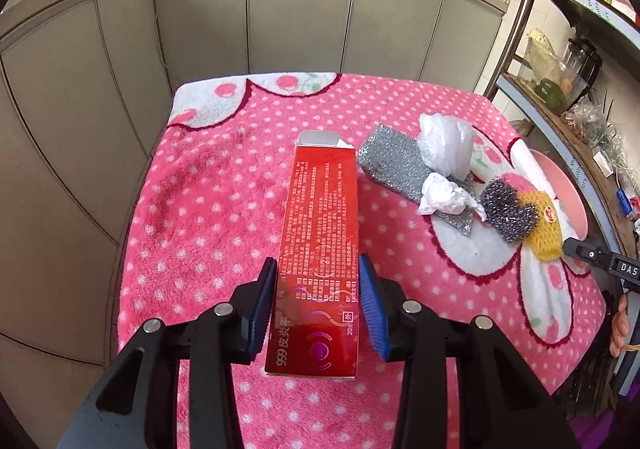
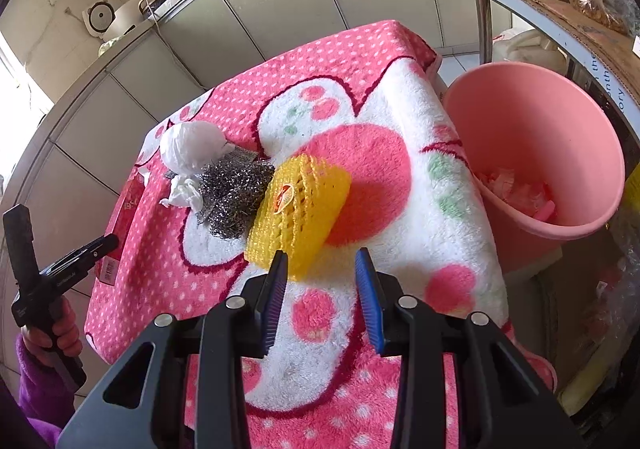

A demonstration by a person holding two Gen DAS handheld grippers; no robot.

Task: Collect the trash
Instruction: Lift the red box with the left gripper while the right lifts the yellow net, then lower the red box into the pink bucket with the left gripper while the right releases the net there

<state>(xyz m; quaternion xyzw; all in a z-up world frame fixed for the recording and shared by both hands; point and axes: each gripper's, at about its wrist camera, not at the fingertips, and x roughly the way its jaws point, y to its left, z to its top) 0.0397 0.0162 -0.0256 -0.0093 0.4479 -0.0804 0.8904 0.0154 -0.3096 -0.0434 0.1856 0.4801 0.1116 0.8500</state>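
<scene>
L gripper [image 1: 318,291] straddles red box [image 1: 320,249], frame centre; pads near its sides, contact unclear — we can't tell if gripped. R gripper [image 2: 322,281] open by yellow net [image 2: 298,209]. We close squarely, lift level toward pink bin [image 2: 560,121], right.

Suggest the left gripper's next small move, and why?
Probably close the left gripper on the red box. Its pads already straddle the box, with a gap at the right one, so it isn't clamped yet. Lifting comes after. The pink bin stands beside the table.
</scene>
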